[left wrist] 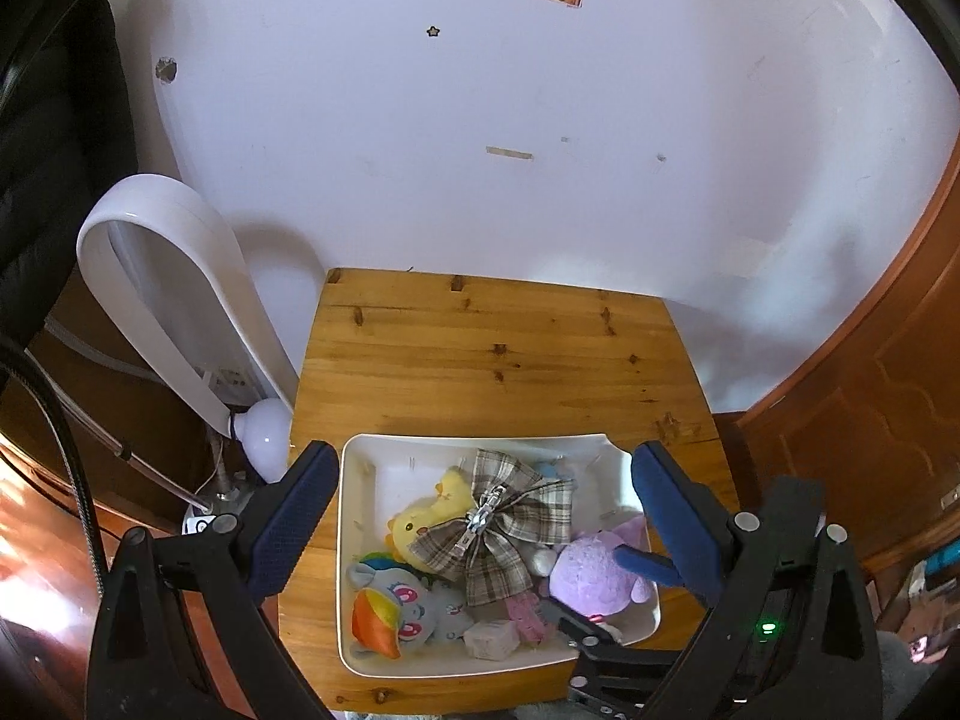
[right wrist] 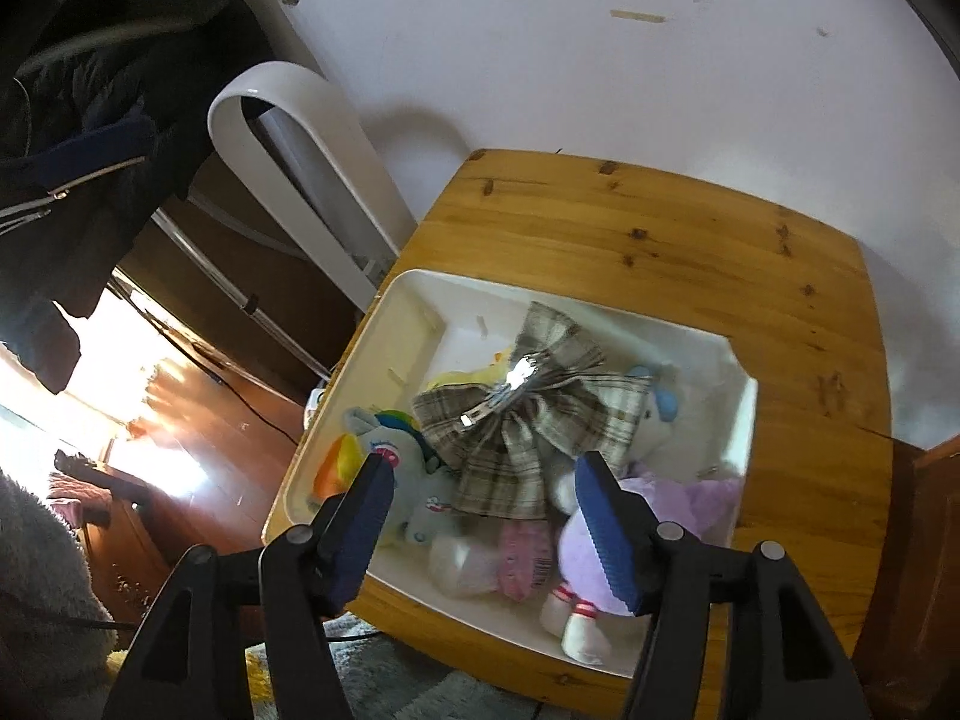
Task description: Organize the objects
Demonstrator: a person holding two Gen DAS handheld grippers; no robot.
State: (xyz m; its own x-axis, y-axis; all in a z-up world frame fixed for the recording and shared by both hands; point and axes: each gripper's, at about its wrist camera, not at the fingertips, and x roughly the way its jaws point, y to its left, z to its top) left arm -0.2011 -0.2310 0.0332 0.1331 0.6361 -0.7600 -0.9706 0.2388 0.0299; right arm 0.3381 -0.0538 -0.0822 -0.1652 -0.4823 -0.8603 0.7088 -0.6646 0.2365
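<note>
Two grippers hover over one white bin (left wrist: pixel 360 540) sitting at the 6 o'clock edge of the wooden table (left wrist: pixel 480 348). Left gripper (left wrist: pixel 483 516): jaws spread wider than the bin, holding nothing. Right gripper (right wrist: pixel 483 522): jaws also wide apart, empty, poised over the near half of the bin.

Contents, left view: plaid bow (left wrist: pixel 492 525) on top at centre; yellow plush (left wrist: pixel 420 519) at its 9 o'clock; rainbow-maned plush (left wrist: pixel 402 609) at 7 o'clock; purple plush (left wrist: pixel 591 570) at 3 o'clock, touching the bin wall.

Handling judgement: all soft and light, will compress under the pads. Bow is floppy fabric; its metallic centre knot looks like the firmest place to pinch. Plush is best taken across the body, not a limb.

Unclear: a pale block and a pink item at 6 o'clock are unidentifiable. Bow hides whatever lies underneath. Right view is motion-blurred.
</note>
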